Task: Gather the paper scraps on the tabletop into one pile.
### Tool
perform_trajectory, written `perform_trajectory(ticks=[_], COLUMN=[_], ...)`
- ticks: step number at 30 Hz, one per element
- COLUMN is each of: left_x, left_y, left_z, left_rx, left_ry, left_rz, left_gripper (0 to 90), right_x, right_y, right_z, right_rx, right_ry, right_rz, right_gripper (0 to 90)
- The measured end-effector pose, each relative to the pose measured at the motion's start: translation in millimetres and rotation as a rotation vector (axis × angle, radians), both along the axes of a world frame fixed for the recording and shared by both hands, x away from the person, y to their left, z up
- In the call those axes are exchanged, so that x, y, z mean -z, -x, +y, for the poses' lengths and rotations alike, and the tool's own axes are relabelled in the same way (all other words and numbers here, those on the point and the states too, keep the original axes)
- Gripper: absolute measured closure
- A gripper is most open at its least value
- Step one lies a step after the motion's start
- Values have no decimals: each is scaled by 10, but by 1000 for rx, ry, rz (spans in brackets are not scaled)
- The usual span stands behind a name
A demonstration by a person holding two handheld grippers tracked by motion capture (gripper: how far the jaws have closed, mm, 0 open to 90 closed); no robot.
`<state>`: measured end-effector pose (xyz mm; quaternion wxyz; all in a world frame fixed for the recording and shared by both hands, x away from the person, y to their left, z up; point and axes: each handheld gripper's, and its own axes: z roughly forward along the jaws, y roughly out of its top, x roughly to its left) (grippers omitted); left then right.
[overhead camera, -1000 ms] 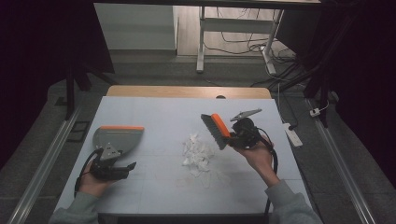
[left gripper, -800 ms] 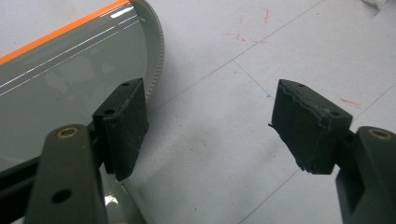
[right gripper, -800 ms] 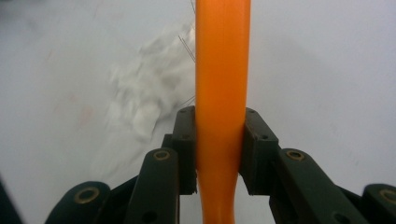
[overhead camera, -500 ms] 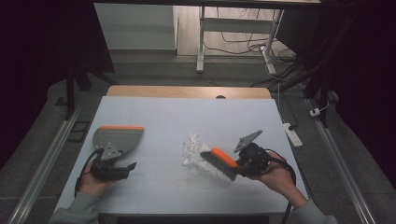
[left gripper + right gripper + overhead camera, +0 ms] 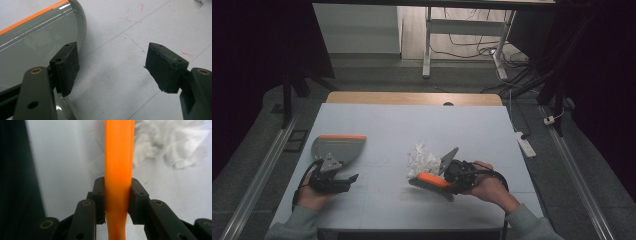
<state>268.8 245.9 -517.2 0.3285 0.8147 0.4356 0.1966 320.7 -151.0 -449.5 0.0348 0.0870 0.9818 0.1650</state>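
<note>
A grey dustpan point(image 5: 339, 147) with an orange lip lies at the table's left; in the left gripper view the dustpan point(image 5: 37, 37) spreads out under the left jaw. My left gripper point(image 5: 351, 179) point(image 5: 112, 65) rests just near of it, open, with bare table between the jaws. A heap of white paper scraps point(image 5: 422, 157) point(image 5: 172, 145) lies mid-table. My right gripper point(image 5: 451, 176) point(image 5: 117, 192) is shut on the orange handle of a brush point(image 5: 430, 180) point(image 5: 118, 157), which lies low on the near side of the scraps.
The white table top point(image 5: 412, 125) ends in a wooden strip point(image 5: 412, 98) at the far edge. A power strip point(image 5: 524, 142) lies on the floor at the right, with cables and desk legs beyond. Faint red marks point(image 5: 135, 17) dot the table.
My right gripper has carried the brush from the far right of the scraps toward me and lowered it at their near side. The left gripper and dustpan have stayed put.
</note>
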Motion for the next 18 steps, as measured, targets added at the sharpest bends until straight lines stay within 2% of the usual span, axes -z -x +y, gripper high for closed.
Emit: perform_trajectory(ticks=[4, 7, 12, 14, 16, 18], left_x=[3, 3, 1, 2, 2, 1], left_y=[-3, -2, -1, -2, -3, -2], left_z=[6, 4, 3, 0, -5, -9], left_rx=[-1, 1, 2, 4, 6, 6], left_ry=[2, 0, -1, -3, -5, -7], left_rz=[2, 4, 1, 1, 0, 0], left_gripper=[281, 281, 281, 282, 282, 282], right_x=[-7, -17, -159, -223, -254, -245], right_y=[-178, -249, -171, -103, -41, 15], right_z=[30, 14, -84, -138, -169, -166], right_rx=[24, 28, 61, 75, 70, 70], right_ry=[-18, -66, -188, -231, -252, -249], right_rz=[-22, -75, -113, -103, -86, -64], right_gripper=[709, 709, 709, 709, 709, 709])
